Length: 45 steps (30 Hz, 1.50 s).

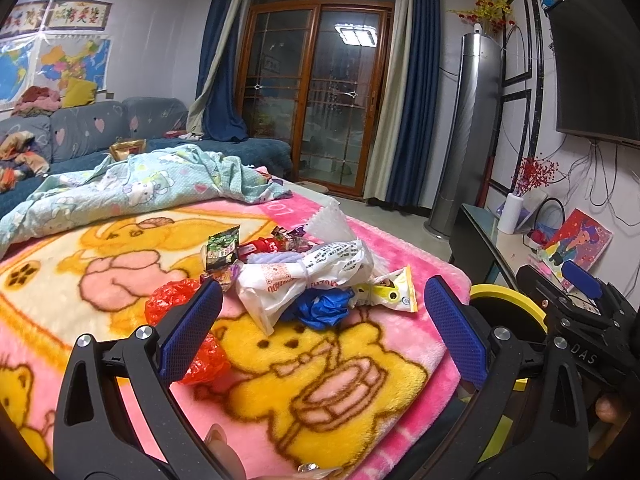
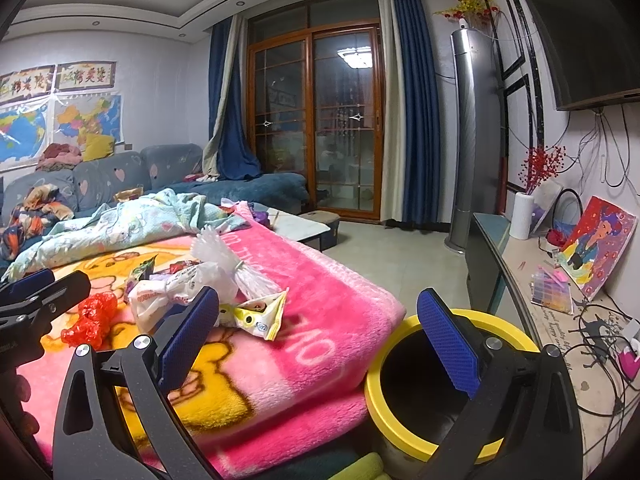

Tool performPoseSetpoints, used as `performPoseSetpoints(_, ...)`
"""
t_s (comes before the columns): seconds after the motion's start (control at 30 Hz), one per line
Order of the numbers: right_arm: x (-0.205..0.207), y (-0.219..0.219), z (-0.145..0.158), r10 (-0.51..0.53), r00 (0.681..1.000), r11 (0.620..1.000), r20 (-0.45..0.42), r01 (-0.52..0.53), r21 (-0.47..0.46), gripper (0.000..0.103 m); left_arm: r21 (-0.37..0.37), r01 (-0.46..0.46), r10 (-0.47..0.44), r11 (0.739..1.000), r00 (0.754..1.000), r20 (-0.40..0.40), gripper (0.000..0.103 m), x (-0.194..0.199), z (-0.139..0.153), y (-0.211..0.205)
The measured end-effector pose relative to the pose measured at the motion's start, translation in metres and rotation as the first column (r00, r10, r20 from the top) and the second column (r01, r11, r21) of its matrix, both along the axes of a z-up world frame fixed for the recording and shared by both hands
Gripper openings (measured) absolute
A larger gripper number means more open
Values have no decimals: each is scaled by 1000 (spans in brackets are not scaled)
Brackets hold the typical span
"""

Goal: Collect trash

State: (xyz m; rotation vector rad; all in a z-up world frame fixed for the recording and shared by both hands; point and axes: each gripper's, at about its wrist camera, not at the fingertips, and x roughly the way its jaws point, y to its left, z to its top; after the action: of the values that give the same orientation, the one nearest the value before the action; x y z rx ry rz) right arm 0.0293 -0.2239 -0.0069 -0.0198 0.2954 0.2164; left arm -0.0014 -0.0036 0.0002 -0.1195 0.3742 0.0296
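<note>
My left gripper (image 1: 324, 332) sits closest to the lens, its blue pads spread wide with nothing between them, hovering low over the pink cartoon blanket (image 1: 120, 280). I hold it level and aimed at the litter so that either jaw can slide under a piece. The left pad lies across the red plastic bag (image 1: 176, 300), which is crumpled at the near left edge of the heap. Just beyond it is the white printed bag (image 1: 304, 280), knotted and bulky, with a blue plastic scrap (image 1: 320, 308) tucked under its near side and a yellow-and-white snack wrapper (image 1: 388, 292) lying to the right. Smaller wrappers (image 1: 224, 252) lie behind these.

My right gripper (image 2: 320, 332) is released as well, jaws apart and empty. I keep it off to the right, above the gap between the blanket's edge and the yellow-rimmed bin (image 2: 400, 332), which stands open-mouthed just beside the blanket, touching or nearly touching its folded corner. That placement looks deliberate: the bin is near enough for short drops.

Nothing is gripped yet, so I judge the collecting has barely begun. The red bag seems the natural first pick for my left jaws; thin film may slip or tear.
</note>
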Motion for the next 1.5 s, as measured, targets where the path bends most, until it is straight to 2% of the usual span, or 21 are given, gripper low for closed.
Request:
performPoseSetpoints(0.3, 12, 17, -3, 84, 994, 996, -62, -85, -6, 97, -29, -47, 46, 998, 998, -33, 93, 8, -8, 25)
performPoseSetpoints(0.5, 27, 38, -2, 157, 981, 987, -111, -158, -6, 97, -66, -120, 116, 991, 992, -58, 93, 8, -10, 54)
performPoseSetpoints(0.7, 53, 71, -2, 236, 957, 971, -169, -239, 2, 97, -92, -213, 204, 973, 974, -99, 93, 9, -15, 88)
performPoseSetpoints(0.93, 82, 104, -1, 284, 937, 954, -203, -297, -36, 97, -132, -295, 274, 946, 948, -162, 93, 14, -26, 124)
performPoseSetpoints(1.03, 99, 111, -5, 273, 933, 955, -234, -293, -52, 97, -168, -314, 277, 935, 937, -213, 93, 21, -35, 138)
performPoseSetpoints(1.13, 119, 114, -12, 270, 921, 957, -280, -289, -26, 96, -191, -303, 250, 934, 933, -258, 93, 31, -43, 143)
performPoseSetpoints(1.27, 140, 117, -21, 275, 901, 957, -335, -291, 3, 82, -240, -267, 190, 933, 934, -302, 93, 46, -53, 145)
performPoseSetpoints(1.33, 150, 116, -26, 289, 882, 954, -372, -299, 32, 79, -252, -263, 178, 931, 932, -316, 92, 50, -57, 145)
performPoseSetpoints(1.37, 154, 116, -29, 300, 872, 951, -386, -306, 49, 71, -262, -261, 167, 929, 929, -331, 92, 53, -61, 144)
performPoseSetpoints(1.4, 157, 115, -32, 311, 861, 948, -402, -310, 71, 57, -273, -256, 158, 927, 928, -337, 90, 54, -63, 144)
performPoseSetpoints(1.43, 158, 115, -34, 323, 853, 945, -409, -317, 86, 51, -293, -248, 140, 923, 928, -344, 83, 54, -67, 144)
performPoseSetpoints(1.47, 159, 115, -35, 336, 844, 940, -417, -327, 96, 39, -300, -243, 127, 923, 925, -358, 79, 56, -71, 142)
performPoseSetpoints(1.5, 157, 114, -36, 347, 840, 936, -416, -336, 103, 36, -298, -242, 125, 923, 923, -364, 72, 56, -72, 142)
